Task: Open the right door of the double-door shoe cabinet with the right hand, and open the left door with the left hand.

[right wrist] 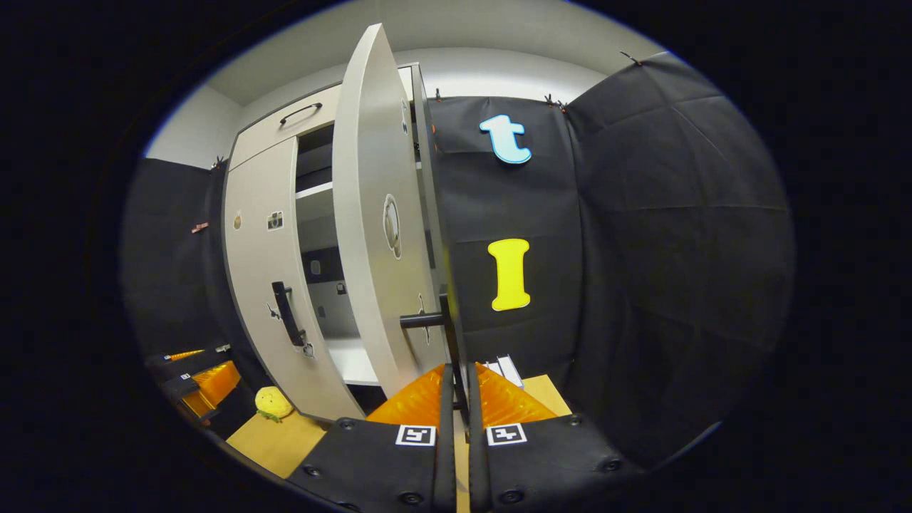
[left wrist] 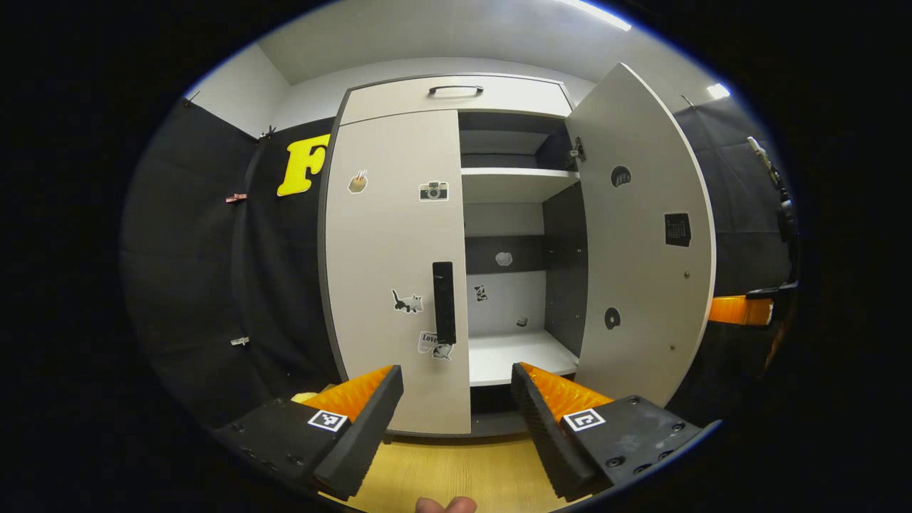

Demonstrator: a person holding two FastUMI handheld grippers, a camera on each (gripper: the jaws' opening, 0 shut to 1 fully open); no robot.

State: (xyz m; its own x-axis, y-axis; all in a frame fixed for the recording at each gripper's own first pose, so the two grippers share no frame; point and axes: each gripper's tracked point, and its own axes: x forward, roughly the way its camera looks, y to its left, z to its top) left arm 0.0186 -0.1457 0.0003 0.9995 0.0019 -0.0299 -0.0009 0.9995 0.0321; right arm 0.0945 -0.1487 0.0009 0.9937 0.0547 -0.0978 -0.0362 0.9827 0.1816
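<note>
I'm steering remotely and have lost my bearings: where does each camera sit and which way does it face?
Left gripper view: rides the left claw, open and held back, facing the cabinet front: closed left door with handle, open right door; a fingertip shows at the bottom.
Right gripper view: rides the right claw, shut on the right door handle, looking along the swung-out door's edge.
Shared: both doors, the shelves and the wooden floor.

Matt smooth cabinet doors [left wrist: 392,235], wood-grain floor [left wrist: 456,470].
</note>
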